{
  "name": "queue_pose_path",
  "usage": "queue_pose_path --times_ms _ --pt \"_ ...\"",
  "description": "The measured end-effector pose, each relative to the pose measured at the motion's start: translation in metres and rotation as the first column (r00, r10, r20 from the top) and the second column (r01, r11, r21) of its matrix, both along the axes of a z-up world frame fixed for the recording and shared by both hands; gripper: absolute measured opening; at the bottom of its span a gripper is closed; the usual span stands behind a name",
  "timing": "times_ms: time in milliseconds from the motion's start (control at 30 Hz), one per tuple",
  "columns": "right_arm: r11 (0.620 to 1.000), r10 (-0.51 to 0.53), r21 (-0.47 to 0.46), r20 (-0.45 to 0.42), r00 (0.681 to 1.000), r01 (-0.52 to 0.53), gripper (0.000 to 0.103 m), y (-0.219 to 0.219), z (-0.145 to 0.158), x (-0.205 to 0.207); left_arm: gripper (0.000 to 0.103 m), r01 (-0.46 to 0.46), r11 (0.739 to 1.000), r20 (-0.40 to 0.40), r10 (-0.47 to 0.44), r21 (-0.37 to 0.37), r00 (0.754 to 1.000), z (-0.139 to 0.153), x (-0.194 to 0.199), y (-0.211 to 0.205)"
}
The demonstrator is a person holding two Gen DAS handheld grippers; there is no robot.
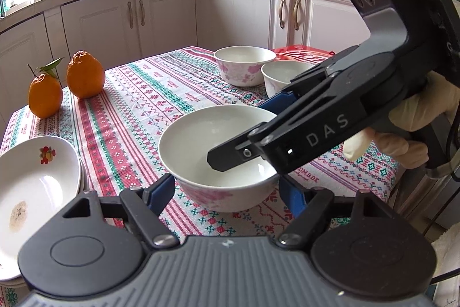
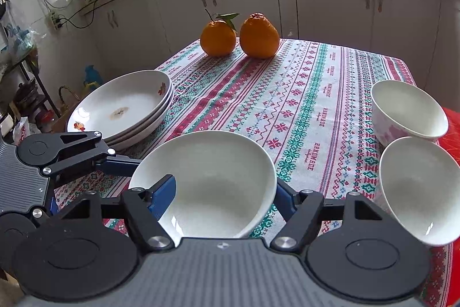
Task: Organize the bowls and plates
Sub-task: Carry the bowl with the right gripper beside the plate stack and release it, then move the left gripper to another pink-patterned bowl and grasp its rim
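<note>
Three bowls on the tabletop (image 2: 302,94), count them: the near bowl (image 2: 207,180) sits between both sets of jaws, two more, far bowl (image 2: 408,111) and side bowl (image 2: 417,189), off to the right gripper's (image 2: 224,200) right. That gripper clenches the near bowl's rim, one blue finger inside. The left gripper (image 1: 227,192) straddles the same bowl; grip unclear. Three stacked plates (image 2: 123,108) lie left, two oranges (image 2: 238,35) beyond. The cloth reads "HANDMADE", the right gripper's body "DAS".
</note>
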State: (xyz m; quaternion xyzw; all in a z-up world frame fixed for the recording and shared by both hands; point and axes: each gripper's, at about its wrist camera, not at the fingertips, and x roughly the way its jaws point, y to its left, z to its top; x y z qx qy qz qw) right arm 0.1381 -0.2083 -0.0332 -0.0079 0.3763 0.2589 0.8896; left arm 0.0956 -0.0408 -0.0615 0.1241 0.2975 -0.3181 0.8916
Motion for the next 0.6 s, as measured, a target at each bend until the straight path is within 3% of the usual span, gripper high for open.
queue_pose_path --times_ms 167,200,267,300,600 --pt "1.000 0.003 0.009 0.001 1.000 -0.003 0.081 0.000 -0.001 0.000 0.081 -0.001 1.000 -0.001 0.001 -0.004 1.000 -0.002 0.001 0.000" --pt "1.000 0.009 0.016 0.000 1.000 -0.009 0.083 0.000 0.000 0.000 0.088 -0.002 1.000 0.002 0.002 -0.002 1.000 -0.003 0.001 0.000" --pt "1.000 0.008 0.016 0.016 1.000 -0.008 0.101 0.001 0.002 -0.003 0.099 -0.004 1.000 0.011 0.005 -0.017 1.000 -0.002 -0.001 0.001" --pt "1.000 0.007 0.014 0.030 1.000 -0.007 0.102 0.002 0.003 -0.005 0.100 -0.005 0.999 0.017 0.006 -0.037 1.000 -0.001 -0.002 0.003" --pt "0.999 -0.032 -0.006 0.099 0.995 0.033 0.103 -0.009 0.019 -0.022 0.101 -0.009 0.999 0.026 0.010 -0.040 1.000 0.002 -0.011 0.009"
